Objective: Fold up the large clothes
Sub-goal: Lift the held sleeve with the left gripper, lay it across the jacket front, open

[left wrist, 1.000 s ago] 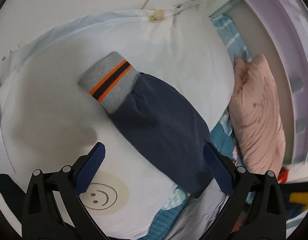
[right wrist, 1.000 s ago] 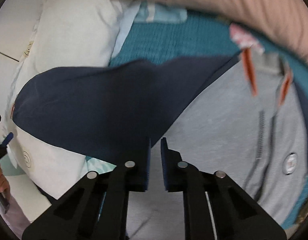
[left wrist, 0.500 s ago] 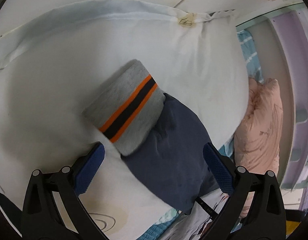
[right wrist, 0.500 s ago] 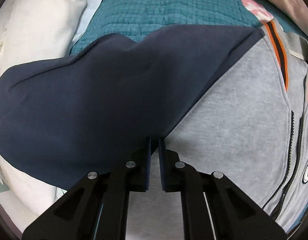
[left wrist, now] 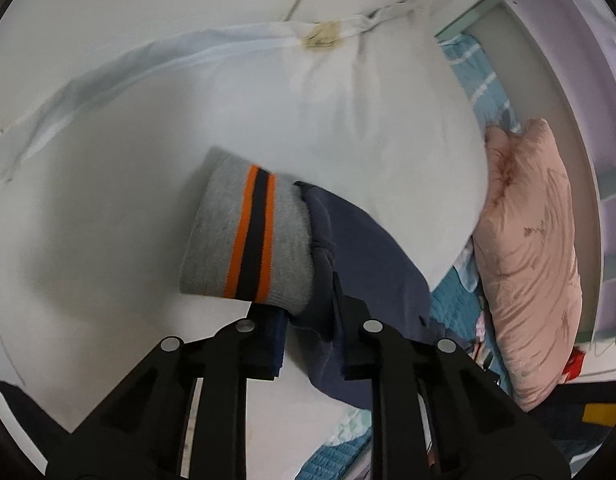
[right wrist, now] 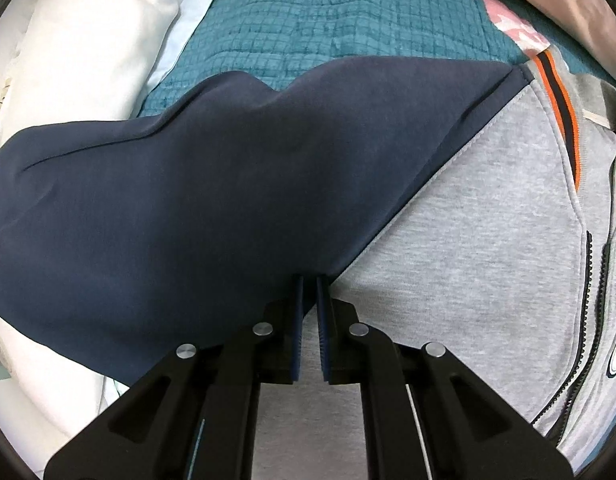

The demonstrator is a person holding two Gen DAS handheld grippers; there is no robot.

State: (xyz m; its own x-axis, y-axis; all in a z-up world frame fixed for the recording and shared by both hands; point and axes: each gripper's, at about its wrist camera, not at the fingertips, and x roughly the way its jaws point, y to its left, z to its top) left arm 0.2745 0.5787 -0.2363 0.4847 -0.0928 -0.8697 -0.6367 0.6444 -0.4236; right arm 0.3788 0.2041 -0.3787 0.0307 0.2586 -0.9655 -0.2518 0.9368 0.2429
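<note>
Pillow [left wrist: 348, 128] underlies the sleeve [left wrist: 360, 248]; left tool [left wrist: 308, 332] has just clenched onto it. Right tool [right wrist: 310, 320] pinches the jacket [right wrist: 468, 240]; quilt [right wrist: 328, 24] beyond.

Teal quilted bed [right wrist: 328, 36] under a grey-and-navy jacket [right wrist: 468, 240], white pillow [right wrist: 88, 48], pink pillow [left wrist: 528, 260]

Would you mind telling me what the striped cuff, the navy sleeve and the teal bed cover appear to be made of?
The striped cuff looks like ribbed knit, probably cotton blend: fine ridges, matte grey with orange and navy bands. The navy sleeve seems a smooth, matte jersey or fleece; it drapes in soft folds. The teal bed cover appears quilted fabric, stitched in a square grid; its fibre cannot be told.
</note>
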